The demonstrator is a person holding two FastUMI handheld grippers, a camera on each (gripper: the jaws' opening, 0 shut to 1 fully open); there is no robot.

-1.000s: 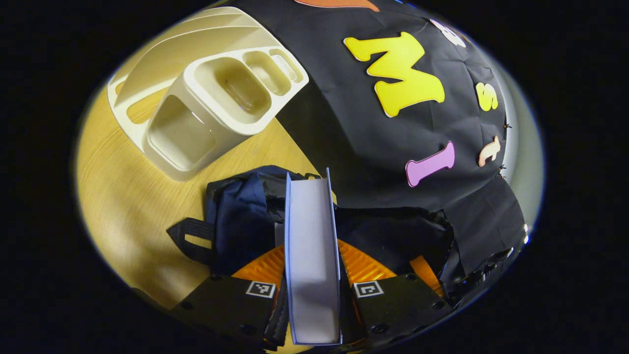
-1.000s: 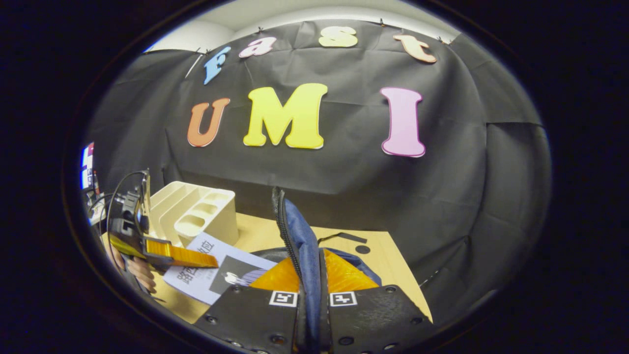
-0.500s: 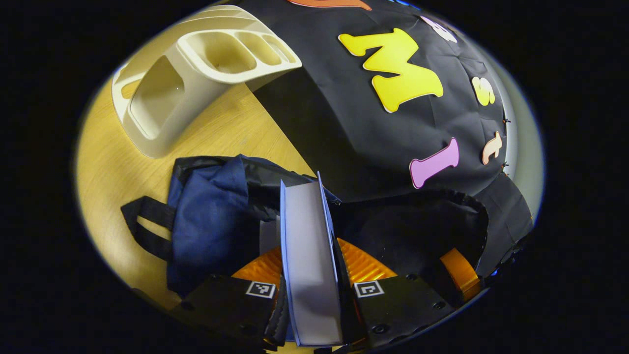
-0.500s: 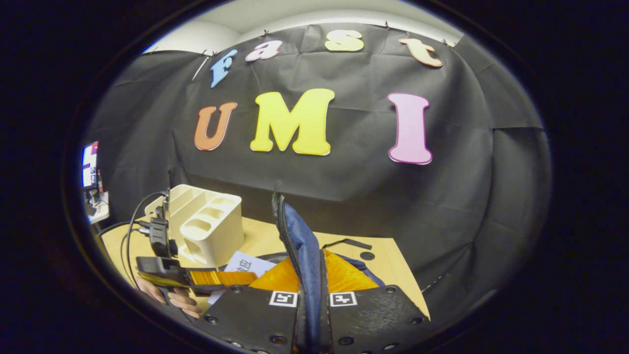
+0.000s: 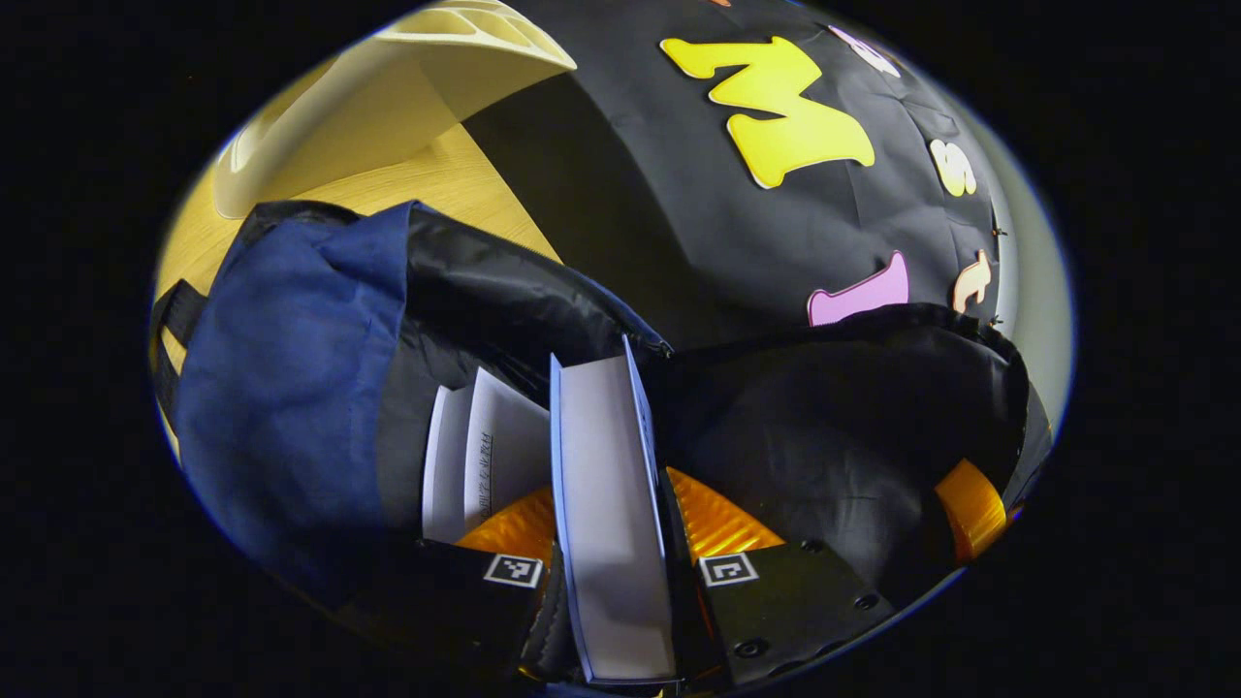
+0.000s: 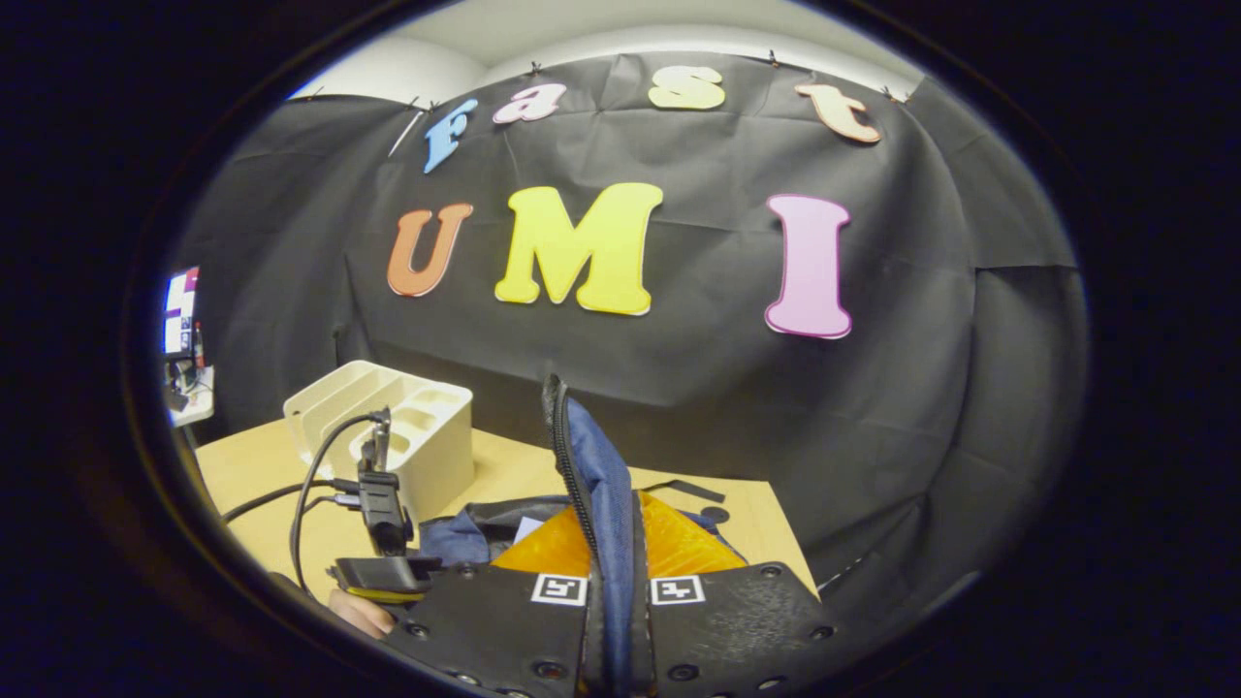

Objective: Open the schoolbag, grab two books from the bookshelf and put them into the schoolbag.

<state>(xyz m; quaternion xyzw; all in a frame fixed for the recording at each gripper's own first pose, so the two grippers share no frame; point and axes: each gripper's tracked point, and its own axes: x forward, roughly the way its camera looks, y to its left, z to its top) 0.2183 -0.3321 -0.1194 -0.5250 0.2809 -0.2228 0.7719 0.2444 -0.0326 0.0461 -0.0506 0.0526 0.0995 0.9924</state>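
Blue schoolbag (image 5: 291,388) now surrounds the book (image 5: 606,504) clamped in the left hand-held gripper (image 5: 620,567), beside another book (image 5: 480,465); right hand-held gripper (image 6: 616,586) pinches the bag's rim. Release follows.

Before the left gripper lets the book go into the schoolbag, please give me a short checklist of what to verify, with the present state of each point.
1. Left gripper jaws press both sides of the book: ok.
2. Schoolbag mouth open: ok.
3. Right gripper holds the flap up: ok.
4. Book's front edge past the opening: ok.
5. First book already inside: ok.
6. Room beneath the held book: cannot tell.
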